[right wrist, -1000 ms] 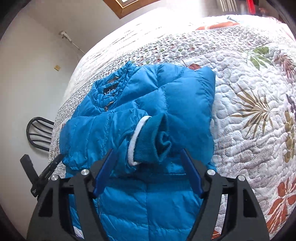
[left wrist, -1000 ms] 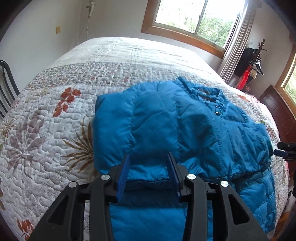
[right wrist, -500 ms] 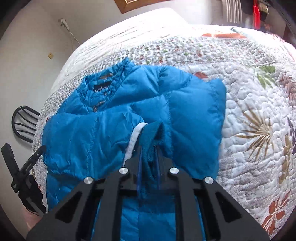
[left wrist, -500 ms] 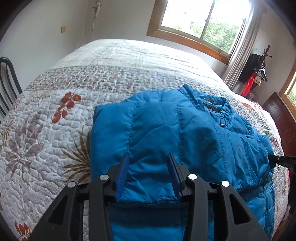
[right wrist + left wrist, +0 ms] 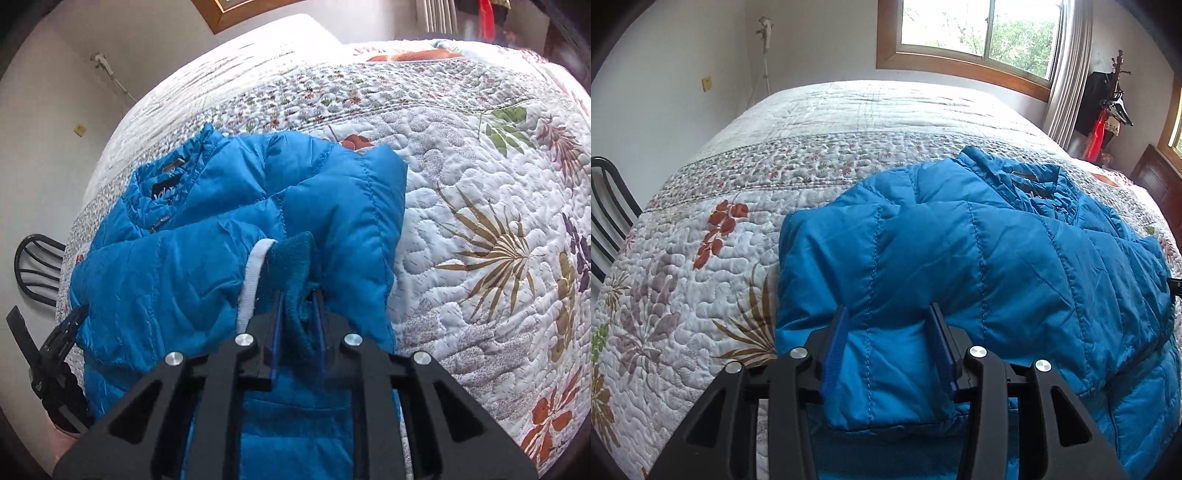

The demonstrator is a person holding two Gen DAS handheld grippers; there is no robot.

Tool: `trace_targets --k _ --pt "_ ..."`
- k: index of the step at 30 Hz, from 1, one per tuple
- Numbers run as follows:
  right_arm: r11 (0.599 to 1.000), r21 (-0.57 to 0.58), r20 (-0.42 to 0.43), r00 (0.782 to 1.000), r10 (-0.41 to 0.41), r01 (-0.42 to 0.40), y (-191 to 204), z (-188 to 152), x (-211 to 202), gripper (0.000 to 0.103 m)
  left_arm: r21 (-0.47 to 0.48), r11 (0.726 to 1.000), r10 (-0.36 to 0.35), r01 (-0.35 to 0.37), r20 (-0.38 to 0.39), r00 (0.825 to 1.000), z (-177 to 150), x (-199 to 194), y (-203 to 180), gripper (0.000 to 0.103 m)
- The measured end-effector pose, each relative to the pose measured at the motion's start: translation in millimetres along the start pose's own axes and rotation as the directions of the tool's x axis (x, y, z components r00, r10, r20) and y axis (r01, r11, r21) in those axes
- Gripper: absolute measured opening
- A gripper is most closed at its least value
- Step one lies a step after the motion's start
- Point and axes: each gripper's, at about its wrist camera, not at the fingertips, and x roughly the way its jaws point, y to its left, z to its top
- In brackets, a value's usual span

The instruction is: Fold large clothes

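A blue puffer jacket (image 5: 997,258) lies on the quilted bed, collar toward the window, both sleeves folded across its front. My left gripper (image 5: 888,332) is open, its blue fingers (image 5: 834,339) straddling the end of the folded left sleeve, whose fabric sits between them. In the right wrist view the jacket (image 5: 177,266) fills the left half. My right gripper (image 5: 298,306) is shut on the teal fleece cuff (image 5: 295,258) of the other sleeve, beside a white trim band (image 5: 255,273). The left gripper (image 5: 62,332) shows at the jacket's far side.
The floral quilt (image 5: 701,277) covers the whole bed, with bare quilt left and right of the jacket. A black metal chair (image 5: 605,206) stands at the left bedside. A window (image 5: 979,33), a coat rack (image 5: 1108,103) and dark wooden furniture (image 5: 1156,177) are behind.
My right gripper went from open around the cuff to shut on it. My left gripper has pushed forward, so the sleeve end now sits between its open fingers.
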Motion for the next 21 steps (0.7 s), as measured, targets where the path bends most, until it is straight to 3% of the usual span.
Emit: trace_targets --k 3,7,14,15,21 --pt "0.998 -0.048 0.064 0.998 -0.028 0.031 13.4 -7.7 -25.8 0.016 -0.022 0.999 -0.037 0.038 0.026 0.999 -2.8 -23.0 -0.6 0.043" --pt "0.993 -0.122 0.065 0.998 0.017 -0.009 40.1 -13.9 -35.7 0.016 0.030 0.998 -0.050 0.049 0.039 0.998 -8.7 -38.2 -20.5 0.043" --pt "0.981 -0.173 0.004 0.996 -0.091 0.090 57.0 -15.0 10.1 0.020 0.069 0.997 -0.029 0.031 -0.025 0.999 -17.2 -6.4 -37.5 0.045" --pt "0.980 -0.168 0.014 0.995 -0.103 0.104 54.5 -13.9 14.8 0.029 0.081 0.996 -0.023 0.025 -0.025 0.999 -18.4 -2.6 -37.8 0.046" --pt "0.982 -0.157 0.025 0.994 -0.104 0.107 53.1 -15.3 17.1 0.030 0.067 0.997 -0.030 0.033 -0.049 0.998 -17.7 -3.7 -33.3 0.050"
